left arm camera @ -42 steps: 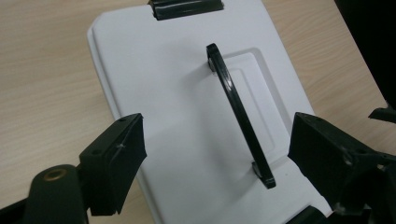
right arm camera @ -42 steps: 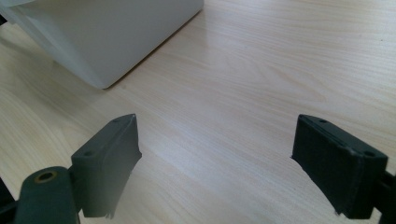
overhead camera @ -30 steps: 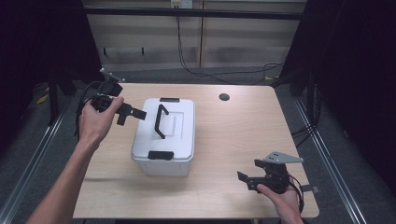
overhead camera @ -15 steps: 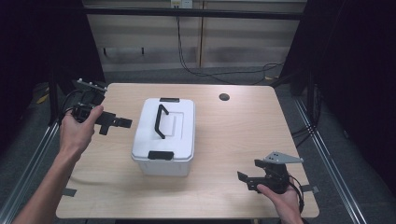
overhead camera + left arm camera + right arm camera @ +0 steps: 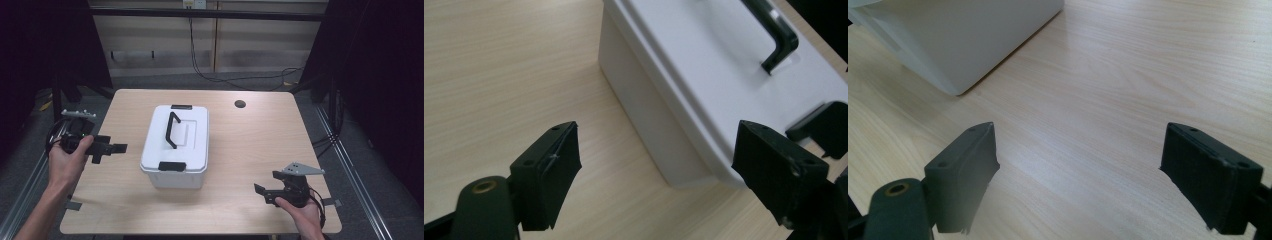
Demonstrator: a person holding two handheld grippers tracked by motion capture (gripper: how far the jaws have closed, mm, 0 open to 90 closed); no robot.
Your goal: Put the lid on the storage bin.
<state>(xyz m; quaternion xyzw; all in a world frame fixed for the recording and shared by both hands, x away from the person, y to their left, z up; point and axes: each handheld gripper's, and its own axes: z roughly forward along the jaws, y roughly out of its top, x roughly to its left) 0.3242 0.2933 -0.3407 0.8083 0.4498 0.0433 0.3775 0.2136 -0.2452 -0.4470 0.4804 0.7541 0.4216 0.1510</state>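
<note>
White plastic, the lidded box (image 5: 176,146) sits near the middle of the wooden table (image 5: 260,150), its lid down, both black latches closed and the black carry handle (image 5: 172,130) lying flat along the top. That squared-up placement leaves each short end open to a reach from my side.

My left gripper (image 5: 109,148) hovers just off the box's left flank, jaws spread wide and holding nothing, pointed at the side wall. My hand wraps the grip with the wrist level, forearm angling in from the near left corner.

My right gripper (image 5: 261,192) rests low near the table's front edge, well right of the box, jaws likewise wide apart and empty, aimed toward the box's near right corner.
</note>
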